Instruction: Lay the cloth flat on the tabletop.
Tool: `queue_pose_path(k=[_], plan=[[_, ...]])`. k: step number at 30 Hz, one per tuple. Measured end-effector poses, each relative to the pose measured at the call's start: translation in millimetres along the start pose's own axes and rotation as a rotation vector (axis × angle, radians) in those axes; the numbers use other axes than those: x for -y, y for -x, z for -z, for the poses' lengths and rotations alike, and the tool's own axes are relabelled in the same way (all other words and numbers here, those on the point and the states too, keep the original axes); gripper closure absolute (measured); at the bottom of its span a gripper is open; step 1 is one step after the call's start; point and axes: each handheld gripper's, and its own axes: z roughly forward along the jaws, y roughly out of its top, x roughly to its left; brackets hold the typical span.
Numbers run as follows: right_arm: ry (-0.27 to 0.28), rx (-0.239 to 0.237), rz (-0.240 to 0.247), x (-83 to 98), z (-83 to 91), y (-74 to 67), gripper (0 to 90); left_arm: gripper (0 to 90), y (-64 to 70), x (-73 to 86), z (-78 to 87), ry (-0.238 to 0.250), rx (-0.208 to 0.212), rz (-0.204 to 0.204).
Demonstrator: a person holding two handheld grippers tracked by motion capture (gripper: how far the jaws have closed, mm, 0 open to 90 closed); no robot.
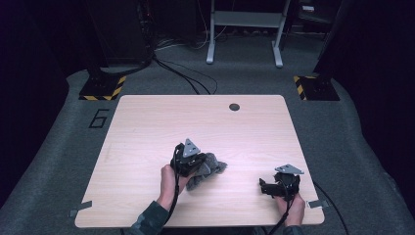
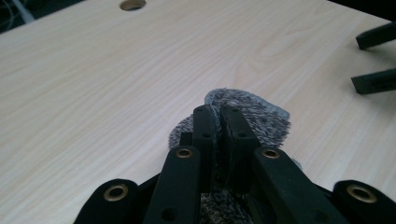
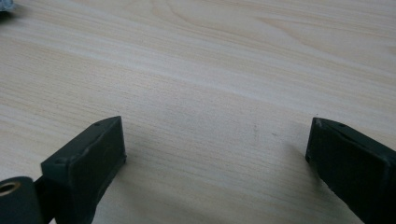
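**Grey cloth pinched, nothing else done yet**

Lay crumpled near the middle of the tabletop [image 1: 147, 127], a little toward the person's side: a small grey cloth [image 1: 208, 169], speckled and fuzzy, bunched rather than flat. Seen in the left gripper view as a rounded fold [image 2: 254, 114] standing up past the jaws, with more of the fabric tucked below them. Pinched by the left gripper [image 2: 219, 123], jaws drawn almost together with a fold of fabric squeezed between them. Most of the cloth, by the high view, seemingly resting on the wood; whether any part had been lifted clear could not be told.

Judged as the opening step: grip taken, handling not yet begun. No neat fold, no straightened edge, no spread-out sheet to be seen, so whatever shaping or moving was meant for the cloth remained to be done.

Farther right, well apart from the cloth, sat the right gripper [image 1: 268, 187], low over the near right part of the tabletop. Jaws spread wide there, bare wood between them in the right gripper view [image 3: 215, 149], holding nothing. Likely waiting to take a second corner or edge, though not yet near the fabric.

Beyond the tabletop's far edge, grey carpet [image 1: 235, 73].
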Motion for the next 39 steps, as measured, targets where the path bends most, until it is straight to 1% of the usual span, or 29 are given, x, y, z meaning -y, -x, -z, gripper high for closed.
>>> queue_pose_path(k=[1, 3, 5, 9, 11, 12, 13, 14, 15, 18, 19, 20, 21, 23, 24, 25, 26, 27, 28, 29, 30, 31, 32, 33, 35, 37, 38, 39], plan=[[0.000, 0.000, 0.000, 0.0, 0.0, 0.0, 4.2, 84.6, -2.4, -0.2, 2.0, 0.003, -0.007, 0.001], [0.000, 0.000, 0.000, 0.1, 0.1, 0.0, 4.4, 84.4, -6.8, 0.1, 5.7, 0.030, -0.019, 0.018], [0.001, -0.001, 0.000, 0.2, 0.2, 0.0, 4.7, 84.3, -10.7, 0.5, 8.4, 0.044, -0.022, 0.029], [0.001, -0.004, 0.007, 0.3, 0.5, 0.1, 5.8, 84.3, -14.5, 0.7, 10.9, 0.055, -0.023, 0.042], [-0.001, -0.015, 0.017, -0.2, 1.0, 0.3, 6.7, 84.3, -14.4, 0.1, 11.7, 0.060, -0.024, 0.043], [-0.001, -0.015, 0.017, -0.2, 1.0, 0.3, 6.7, 84.3, -14.8, -0.9, 12.8, 0.061, -0.022, 0.036], [-0.012, -0.016, 0.022, -1.8, 0.6, 0.1, 6.7, 84.3, -14.2, -2.4, 14.7, 0.070, -0.014, 0.043], [-0.012, -0.016, 0.022, -1.8, 0.6, 0.1, 6.7, 84.3, -14.2, -2.4, 14.7, 0.070, -0.014, 0.043], [-0.016, -0.019, 0.019, -2.3, 0.5, -0.3, 6.7, 84.3, -14.3, -3.5, 16.3, 0.083, -0.010, 0.040], [-0.017, -0.014, 0.009, -4.1, -0.6, -2.8, 7.8, 84.3, -14.8, -6.0, 22.4, 0.115, 0.008, 0.056], [-0.017, -0.014, 0.009, -4.1, -0.6, -2.8, 7.8, 84.3, -14.8, -6.0, 22.4, 0.115, 0.008, 0.056], [-0.013, -0.010, 0.001, -4.6, -1.3, -4.2, 8.4, 84.3, -15.9, -6.8, 25.6, 0.131, 0.024, 0.066], [-0.016, -0.024, 0.010, -5.8, -1.4, -5.9, 11.3, 84.3, -15.8, -7.6, 28.2, 0.156, 0.043, 0.080], [-0.012, -0.039, 0.020, -7.7, -0.9, -7.7, 16.5, 84.3, -14.7, -9.0, 30.1, 0.166, 0.044, 0.066], [-0.002, -0.061, 0.017, -9.8, -1.0, -10.1, 16.8, 84.2, -12.1, -9.9, 29.9, 0.164, 0.039, 0.051], [-0.002, -0.061, 0.017, -9.8, -1.0, -10.1, 16.8, 84.2, -12.1, -9.9, 29.9, 0.164, 0.039, 0.051], [0.014, -0.075, 0.026, -12.7, -0.7, -12.5, 17.5, 84.2, -9.0, -10.6, 29.2, 0.159, 0.041, 0.036], [0.016, -0.109, 0.032, -18.4, -0.1, -17.0, 17.8, 84.1, -8.0, -10.9, 28.5, 0.155, 0.041, 0.027], [0.021, -0.167, 0.042, -27.4, -0.6, -26.7, 18.1, 84.0, -6.7, -10.7, 25.8, 0.151, 0.043, 0.028], [0.021, -0.167, 0.042, -27.4, -0.6, -26.7, 18.1, 83.9, -6.7, -10.7, 25.8, 0.151, 0.043, 0.028], [0.031, -0.238, 0.082, -38.8, -3.4, -43.4, 20.0, 83.9, -8.2, -9.4, 24.5, 0.148, 0.046, 0.041], [0.030, -0.261, 0.096, -42.0, -5.0, -50.1, 20.8, 83.9, -9.1, -8.3, 24.0, 0.148, 0.042, 0.047], [0.023, -0.283, 0.126, -46.2, -7.2, -58.4, 22.5, 83.8, -9.8, -7.3, 23.5, 0.150, 0.040, 0.052], [0.025, -0.295, 0.149, -49.7, -10.0, -66.8, 24.4, 83.8, -9.8, -7.3, 23.5, 0.150, 0.040, 0.052], [0.020, -0.339, 0.181, -55.9, -16.1, -80.8, 29.3, 83.7, -12.2, -4.4, 23.1, 0.139, 0.033, 0.053], [0.025, -0.338, 0.214, -60.6, -21.9, -91.5, 37.1, 83.7, -14.5, -2.4, 23.5, 0.135, 0.036, 0.056], [0.014, -0.346, 0.225, -62.8, -25.2, -95.3, 40.0, 83.7, -15.8, -1.6, 23.7, 0.136, 0.031, 0.055], [0.007, -0.340, 0.229, -64.8, -28.4, -98.6, 47.0, 83.7, -15.8, -1.6, 23.7, 0.136, 0.031, 0.055]])
